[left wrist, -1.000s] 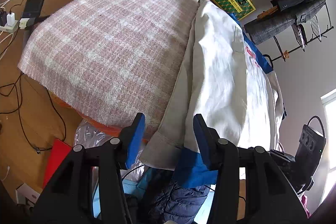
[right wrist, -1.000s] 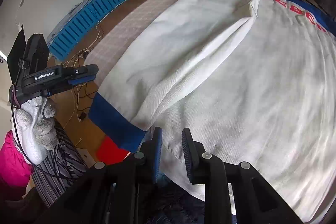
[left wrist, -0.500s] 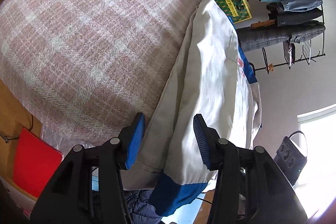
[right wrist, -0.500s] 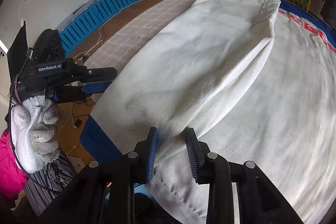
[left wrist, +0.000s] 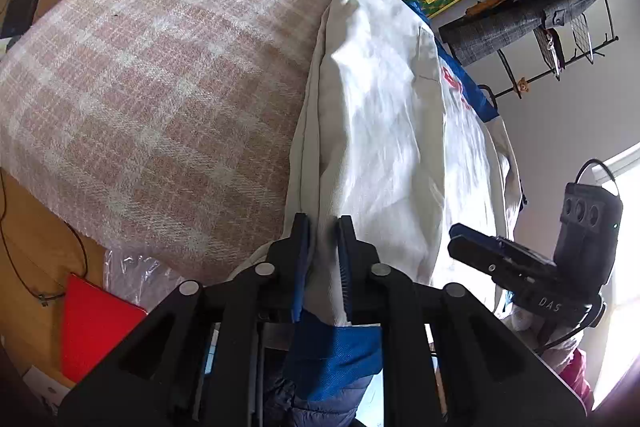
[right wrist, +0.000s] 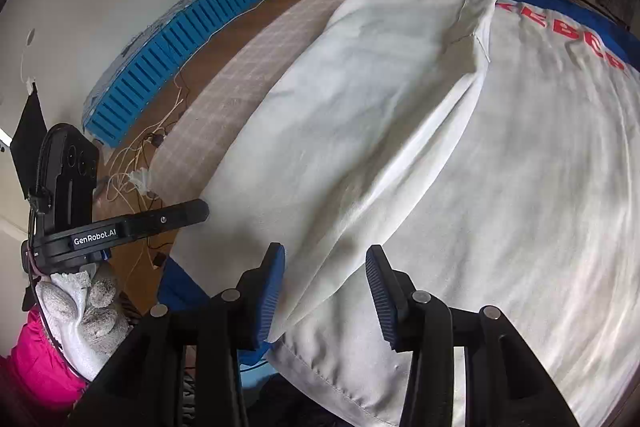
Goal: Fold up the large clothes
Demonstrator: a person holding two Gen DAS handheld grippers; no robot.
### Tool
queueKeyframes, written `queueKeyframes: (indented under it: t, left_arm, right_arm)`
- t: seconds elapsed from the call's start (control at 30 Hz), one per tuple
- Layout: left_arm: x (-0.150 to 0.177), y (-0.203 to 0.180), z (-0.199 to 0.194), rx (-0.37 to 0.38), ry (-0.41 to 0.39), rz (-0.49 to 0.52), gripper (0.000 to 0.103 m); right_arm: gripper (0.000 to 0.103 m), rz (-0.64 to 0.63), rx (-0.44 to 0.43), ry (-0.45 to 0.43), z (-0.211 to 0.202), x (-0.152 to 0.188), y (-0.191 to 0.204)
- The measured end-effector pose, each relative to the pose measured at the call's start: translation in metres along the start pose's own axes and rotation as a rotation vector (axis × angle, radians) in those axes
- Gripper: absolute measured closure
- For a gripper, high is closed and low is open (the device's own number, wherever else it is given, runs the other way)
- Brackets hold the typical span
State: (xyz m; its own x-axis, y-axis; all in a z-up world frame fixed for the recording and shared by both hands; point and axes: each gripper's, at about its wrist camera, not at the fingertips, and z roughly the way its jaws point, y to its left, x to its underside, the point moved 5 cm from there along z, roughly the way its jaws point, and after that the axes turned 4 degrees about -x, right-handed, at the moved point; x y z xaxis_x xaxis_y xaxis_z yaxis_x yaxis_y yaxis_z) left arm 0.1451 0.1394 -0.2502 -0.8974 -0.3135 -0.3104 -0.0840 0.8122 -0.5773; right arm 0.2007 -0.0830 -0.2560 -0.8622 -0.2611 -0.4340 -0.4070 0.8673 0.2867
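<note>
The left claw (left wrist: 323,263) is just closing, pinching the sleeve (left wrist: 324,227) near its blue cuff at six o'clock; the right claw (right wrist: 326,291) is opening, straddling the jacket (right wrist: 500,187) on the tabletop (left wrist: 140,87). Next: carrying the sleeve across.

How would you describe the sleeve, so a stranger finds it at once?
Find the pink checked cloth covering the table; a white garment lies on it. The sleeve is folded along its edge, the only part ending in a blue cuff.
</note>
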Motion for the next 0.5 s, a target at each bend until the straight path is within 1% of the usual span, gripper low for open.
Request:
queueKeyframes:
  t: [0.1,0.2,0.27,0.3,0.33,0.37,0.4,0.43,0.47,0.5]
  left_arm:
    - [0.001,0.000,-0.002,-0.009,-0.021,0.001,0.094]
    - [0.000,0.005,-0.006,-0.041,-0.051,-0.006,0.094]
    - [-0.003,0.008,-0.005,-0.034,-0.051,-0.021,0.093]
    - [-0.004,0.010,-0.004,-0.037,-0.047,-0.026,0.084]
    - [-0.004,0.012,-0.002,-0.051,-0.045,-0.030,0.069]
    - [-0.004,0.014,0.001,-0.059,-0.045,-0.034,0.063]
    - [-0.004,0.015,0.005,-0.062,-0.033,-0.038,0.061]
    - [-0.003,0.016,0.011,-0.053,-0.006,-0.046,0.061]
    - [-0.003,0.016,0.011,-0.049,-0.021,-0.047,0.061]
    - [-0.004,0.014,0.012,-0.036,-0.009,-0.035,0.077]
  right_arm:
    - [0.054,-0.075,0.111,-0.032,-0.010,-0.016,0.007]
    - [0.053,-0.123,0.136,-0.034,-0.012,-0.027,0.017]
    - [0.053,-0.140,0.163,-0.037,-0.010,-0.033,0.022]
    - [0.053,-0.147,0.168,-0.037,-0.009,-0.036,0.024]
    - [0.053,-0.154,0.167,-0.035,-0.010,-0.037,0.026]
    - [0.053,-0.157,0.162,-0.033,-0.007,-0.041,0.028]
    - [0.053,-0.153,0.152,-0.031,-0.006,-0.042,0.029]
    - [0.053,-0.141,0.136,-0.028,-0.004,-0.045,0.029]
    - [0.053,-0.121,0.115,-0.021,-0.004,-0.046,0.028]
    - [0.053,-0.099,0.097,-0.015,-0.003,-0.049,0.025]
